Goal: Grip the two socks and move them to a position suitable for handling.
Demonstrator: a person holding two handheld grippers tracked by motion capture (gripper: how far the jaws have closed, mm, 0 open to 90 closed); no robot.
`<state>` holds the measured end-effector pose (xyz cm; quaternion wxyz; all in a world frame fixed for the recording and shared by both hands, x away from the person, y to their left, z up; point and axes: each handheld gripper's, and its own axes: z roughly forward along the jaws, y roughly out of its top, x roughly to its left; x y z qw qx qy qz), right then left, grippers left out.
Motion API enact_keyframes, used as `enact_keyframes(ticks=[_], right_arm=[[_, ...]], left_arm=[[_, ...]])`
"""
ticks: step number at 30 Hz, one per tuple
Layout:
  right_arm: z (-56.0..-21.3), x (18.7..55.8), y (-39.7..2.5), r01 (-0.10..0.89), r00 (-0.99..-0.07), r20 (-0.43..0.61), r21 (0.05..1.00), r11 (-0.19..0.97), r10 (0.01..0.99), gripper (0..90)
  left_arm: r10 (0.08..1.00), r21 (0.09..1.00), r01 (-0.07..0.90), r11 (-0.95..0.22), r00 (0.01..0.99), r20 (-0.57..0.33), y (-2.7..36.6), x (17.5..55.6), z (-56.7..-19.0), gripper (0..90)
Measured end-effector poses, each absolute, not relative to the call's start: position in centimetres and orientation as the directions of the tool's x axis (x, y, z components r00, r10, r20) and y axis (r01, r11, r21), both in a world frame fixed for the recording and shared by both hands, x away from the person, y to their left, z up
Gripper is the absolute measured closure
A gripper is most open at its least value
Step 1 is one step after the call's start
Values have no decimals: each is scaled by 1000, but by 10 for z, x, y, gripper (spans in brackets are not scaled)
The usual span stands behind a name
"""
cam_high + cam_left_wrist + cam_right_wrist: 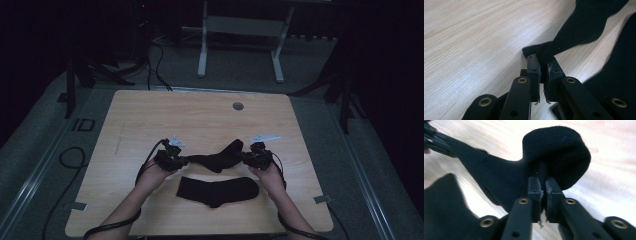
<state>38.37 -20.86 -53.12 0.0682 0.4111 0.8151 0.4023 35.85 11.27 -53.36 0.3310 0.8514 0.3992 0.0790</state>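
Both claws, L [183,161] & R [245,156], pinch upper sock [220,156], prob. lifted.

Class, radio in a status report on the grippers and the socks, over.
Left gripper shut on upper sock, one end. Right gripper shut on the other end, sock held between them. Second sock flat on table, nearer the person. Nothing in the way.

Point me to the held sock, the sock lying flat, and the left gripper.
held sock [220,159], high view, its middle between the grippers
flat sock [218,191], high view, centre of its body
left gripper [543,68], left gripper view, between its fingertips
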Motion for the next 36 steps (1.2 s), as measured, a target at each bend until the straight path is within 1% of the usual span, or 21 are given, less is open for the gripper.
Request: enact_keyframes(ticks=[2, 4, 7, 10, 11, 12, 14, 15, 16, 17, 20, 21, 23, 28, 31, 34, 36], right_arm=[[-539, 386, -209, 645, -629, 238, 692, 325, 740, 707], [-542, 387, -211, 653, -617, 244, 688, 315, 748, 608], [-540, 387, -217, 655, -603, 256, 700, 286, 755, 531], [-535, 388, -222, 642, -599, 242, 715, 277, 764, 524], [-533, 388, -222, 632, -599, 221, 721, 284, 770, 564], [-532, 389, -223, 625, -603, 209, 724, 293, 770, 637], [-530, 390, -222, 605, -612, 178, 732, 312, 770, 785], [-530, 392, -221, 599, -618, 161, 731, 328, 769, 816], [-530, 392, -221, 599, -618, 161, 731, 328, 769, 816], [-532, 396, -217, 599, -630, 161, 724, 343, 760, 884], [-537, 399, -213, 598, -640, 140, 708, 376, 755, 887], [-544, 403, -209, 597, -639, 93, 686, 416, 764, 887], [-550, 406, -209, 604, -630, 50, 659, 448, 775, 887], [-553, 409, -220, 620, -587, 15, 651, 437, 810, 888], [-553, 408, -226, 639, -573, 46, 650, 411, 818, 887], [-552, 402, -227, 634, -581, 34, 645, 426, 813, 869], [-552, 397, -228, 630, -584, 26, 645, 433, 811, 850]], left_arm=[[738, 635, 622, -457, 664, -119, 114, 359, -534, 824], [744, 640, 626, -446, 656, -124, 115, 359, -535, 810], [744, 650, 627, -430, 654, -139, 120, 360, -533, 795], [740, 647, 623, -439, 659, -134, 122, 358, -530, 800], [740, 646, 622, -443, 660, -129, 122, 358, -529, 800], [737, 648, 620, -443, 663, -131, 122, 358, -528, 815], [736, 646, 616, -451, 666, -121, 121, 357, -526, 817], [731, 646, 616, -450, 670, -130, 120, 357, -525, 823], [731, 646, 616, -450, 670, -130, 120, 357, -525, 823], [728, 644, 613, -458, 675, -125, 119, 357, -523, 823], [720, 637, 611, -470, 683, -124, 118, 357, -522, 828], [716, 630, 613, -478, 687, -125, 118, 357, -521, 828], [710, 617, 623, -481, 689, -142, 122, 358, -519, 828], [703, 603, 630, -488, 694, -155, 128, 356, -515, 827], [701, 599, 642, -478, 690, -179, 132, 356, -518, 823], [724, 606, 649, -461, 670, -166, 132, 358, -520, 727], [759, 624, 665, -410, 628, -172, 136, 361, -522, 650]])
